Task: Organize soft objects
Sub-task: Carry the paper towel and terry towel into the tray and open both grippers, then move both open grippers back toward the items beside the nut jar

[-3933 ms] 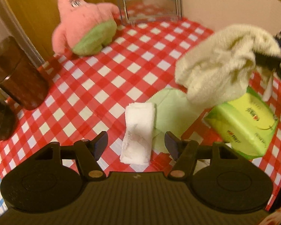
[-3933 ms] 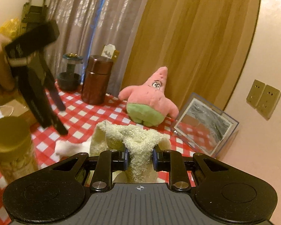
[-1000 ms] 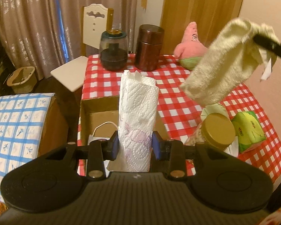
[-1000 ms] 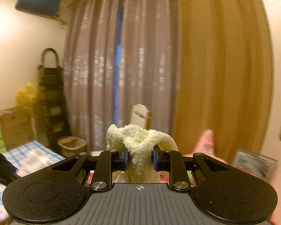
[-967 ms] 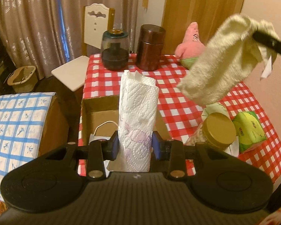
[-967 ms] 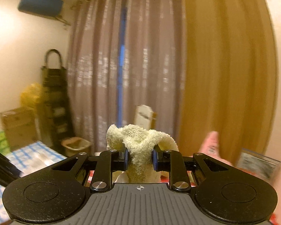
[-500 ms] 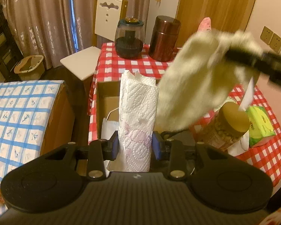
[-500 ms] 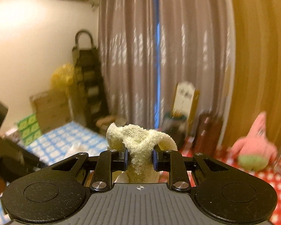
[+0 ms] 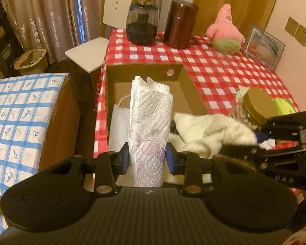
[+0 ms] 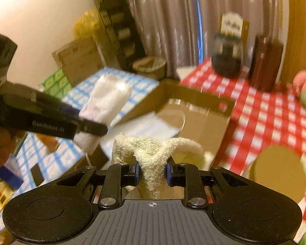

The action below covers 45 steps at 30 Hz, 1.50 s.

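Over the cardboard box (image 9: 185,85) that sits at the left edge of the table (image 9: 224,69), I have both tools tilted downward, because the box is where I judge the soft things belong. My left gripper (image 9: 147,158) is pinching a folded paper towel (image 9: 150,122) near its lower end, so the sheet stands upright between the pads and its torn top points toward the far wall of the box; gripping it low leaves most of its length free to go in first. My right gripper (image 10: 152,173) is clamped on a bunched fold of the cream hand towel (image 10: 153,153), and from the left camera the bulk of that towel (image 9: 210,134) drapes over the near right corner of the box, partly inside and partly across its rim, I think. A white face mask (image 9: 119,126) already lies flat on the box floor against the left wall, which suggests the sorting is under way. I keep the two loads side by side, not stacked, so neither cloth drags the other. Along the far edge of the table the pink plush star (image 9: 224,30) is well apart from the box and looks like a later pick, while the gold-lidded jar (image 9: 257,106) just beside the box's right wall is hard and something to steer around.
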{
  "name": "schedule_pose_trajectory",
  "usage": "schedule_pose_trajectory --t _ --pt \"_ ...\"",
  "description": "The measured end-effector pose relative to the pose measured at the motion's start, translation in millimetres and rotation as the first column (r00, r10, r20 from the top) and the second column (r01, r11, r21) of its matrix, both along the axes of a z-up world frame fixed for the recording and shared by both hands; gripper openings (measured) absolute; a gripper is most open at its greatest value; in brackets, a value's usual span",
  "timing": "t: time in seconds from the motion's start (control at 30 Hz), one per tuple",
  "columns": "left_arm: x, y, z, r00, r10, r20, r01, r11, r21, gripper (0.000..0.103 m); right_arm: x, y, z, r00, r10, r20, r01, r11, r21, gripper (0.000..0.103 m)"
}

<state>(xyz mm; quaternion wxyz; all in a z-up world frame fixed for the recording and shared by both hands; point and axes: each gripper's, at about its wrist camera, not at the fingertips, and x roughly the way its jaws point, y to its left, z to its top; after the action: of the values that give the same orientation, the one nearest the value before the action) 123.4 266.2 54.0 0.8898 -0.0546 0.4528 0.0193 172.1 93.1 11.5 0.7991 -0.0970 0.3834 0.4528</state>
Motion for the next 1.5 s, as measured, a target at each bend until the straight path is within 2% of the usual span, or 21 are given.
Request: schedule_pose_trajectory --t 0.2,0.47,0.57,0.8,1.0,1.17,1.3,1.33,1.5 --pt "0.0 -9.4 -23.3 0.998 -0.034 -0.048 0.034 0.999 -0.004 0.033 -10.6 3.8 -33.8 0.998 0.027 -0.048 -0.032 0.995 -0.097 0.024" --pt "9.1 -10.2 -53.3 0.994 -0.047 -0.102 0.046 0.999 -0.01 0.033 1.2 19.8 -56.7 0.996 0.026 -0.082 -0.037 0.99 -0.134 0.024" --pt "14.6 -8.0 -61.7 0.992 -0.038 -0.118 0.038 0.999 -0.01 0.033 3.7 27.3 -62.8 0.998 0.032 -0.062 -0.041 0.988 -0.148 0.024" --pt "30.5 -1.0 -74.5 0.99 -0.012 -0.139 0.011 1.0 -0.007 0.033 8.1 41.2 -75.6 0.998 0.015 0.057 -0.006 0.988 -0.156 0.024" --pt "46.4 0.8 -85.1 0.988 0.004 -0.156 -0.003 1.0 0.003 0.034 18.2 45.8 -80.6 0.998 -0.01 0.056 0.018 0.991 -0.136 0.024" --pt "47.7 -0.2 -86.3 0.989 0.011 -0.148 -0.01 1.0 0.011 0.037 15.5 37.2 -74.9 0.999 0.012 0.043 -0.007 0.995 -0.104 0.035" --pt "41.0 0.4 -83.6 0.99 0.025 -0.137 -0.025 1.0 0.004 0.041 12.7 27.6 -65.5 0.999 0.004 0.042 0.0 0.996 -0.095 0.058" --pt "37.8 0.8 -81.9 0.991 0.027 -0.13 -0.027 1.0 -0.003 0.041 11.0 24.3 -61.9 0.999 0.01 0.042 -0.007 0.996 -0.088 0.061" --pt "23.4 3.9 -70.2 0.994 0.035 -0.106 -0.037 0.999 -0.021 0.045 -0.8 12.8 -43.5 0.997 0.038 0.067 -0.033 0.996 -0.078 0.065"
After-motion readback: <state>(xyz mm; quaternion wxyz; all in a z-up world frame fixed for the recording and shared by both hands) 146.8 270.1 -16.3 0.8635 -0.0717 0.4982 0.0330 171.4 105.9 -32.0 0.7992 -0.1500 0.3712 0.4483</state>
